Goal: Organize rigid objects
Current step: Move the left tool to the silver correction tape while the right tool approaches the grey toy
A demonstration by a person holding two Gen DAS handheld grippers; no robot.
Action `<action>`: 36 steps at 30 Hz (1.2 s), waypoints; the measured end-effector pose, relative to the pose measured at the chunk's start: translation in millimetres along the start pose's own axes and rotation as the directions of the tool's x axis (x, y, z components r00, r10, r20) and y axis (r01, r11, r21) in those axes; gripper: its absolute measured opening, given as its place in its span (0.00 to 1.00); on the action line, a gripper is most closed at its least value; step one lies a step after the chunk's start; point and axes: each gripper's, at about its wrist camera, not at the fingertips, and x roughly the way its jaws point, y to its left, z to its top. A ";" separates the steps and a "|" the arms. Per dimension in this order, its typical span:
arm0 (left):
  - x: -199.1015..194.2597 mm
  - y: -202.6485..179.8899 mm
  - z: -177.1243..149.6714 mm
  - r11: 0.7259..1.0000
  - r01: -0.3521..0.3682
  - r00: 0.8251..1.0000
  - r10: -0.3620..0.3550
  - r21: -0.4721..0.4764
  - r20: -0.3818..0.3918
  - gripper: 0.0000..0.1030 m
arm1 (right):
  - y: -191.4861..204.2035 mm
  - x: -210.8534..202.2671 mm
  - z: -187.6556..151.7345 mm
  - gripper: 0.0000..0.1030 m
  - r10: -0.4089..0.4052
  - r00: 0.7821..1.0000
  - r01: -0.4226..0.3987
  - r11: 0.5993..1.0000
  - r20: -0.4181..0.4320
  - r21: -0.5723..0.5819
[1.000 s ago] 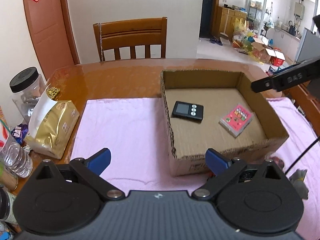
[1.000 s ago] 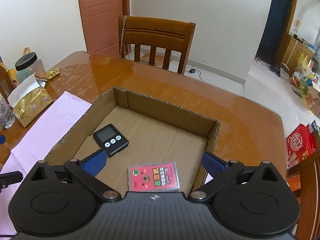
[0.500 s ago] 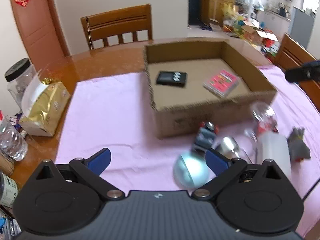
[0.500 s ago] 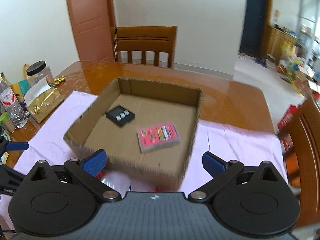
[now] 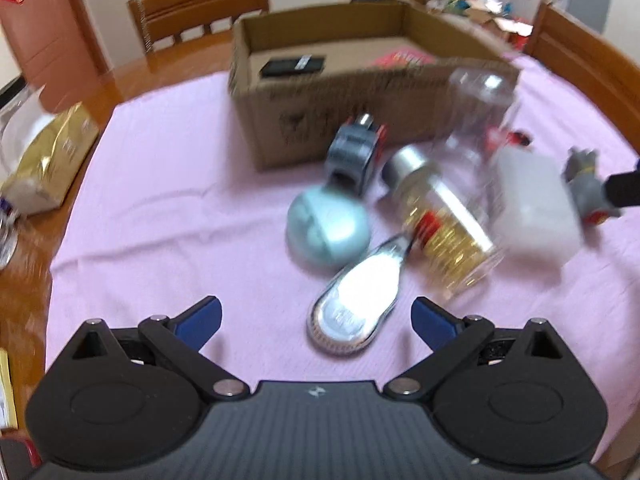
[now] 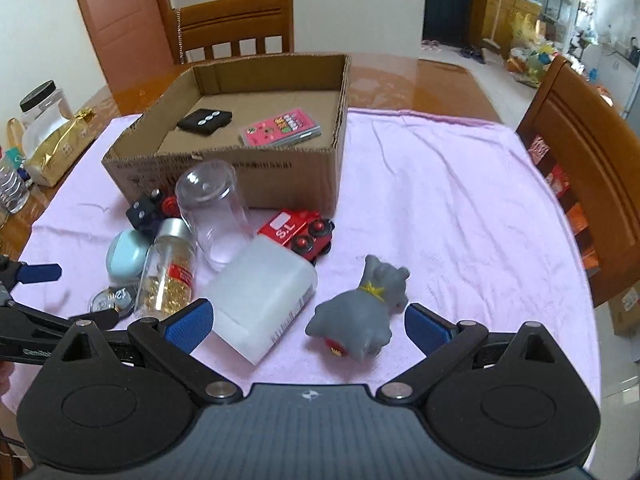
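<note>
Two spread-jawed, empty grippers hover: the right gripper (image 6: 306, 322) nearly brackets the grey rubbery animal figure (image 6: 358, 314), the left gripper (image 5: 316, 322) faces the silver oval case (image 5: 354, 302).

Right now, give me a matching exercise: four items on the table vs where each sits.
Items:
1. black digital timer
2. grey rubber animal toy
3. red toy train car
4. gold foil bag

Places:
A. between the open fingers of the right hand-held gripper
B. on bare wood, left of the pink cloth
C. inside the cardboard box
D. on the cloth by the box's near right corner

Pairs: 1-C, 2-A, 3-D, 4-B
</note>
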 end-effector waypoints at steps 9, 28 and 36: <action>5.3 30.4 -21.1 0.979 -0.046 0.998 0.039 -0.200 -0.039 0.99 | -14.6 19.0 6.5 1.00 0.051 0.998 -0.052 0.998 -0.048 -0.020; -3.6 32.9 -31.3 0.976 -0.048 0.996 0.029 -0.212 -0.090 0.99 | -30.4 57.7 39.3 1.00 0.194 0.967 -0.239 0.911 -0.164 -0.335; -1.5 34.8 -29.4 0.984 -0.023 0.996 0.006 -0.179 -0.094 1.00 | -34.1 62.3 32.0 1.00 0.210 0.933 -0.312 0.878 -0.294 -0.363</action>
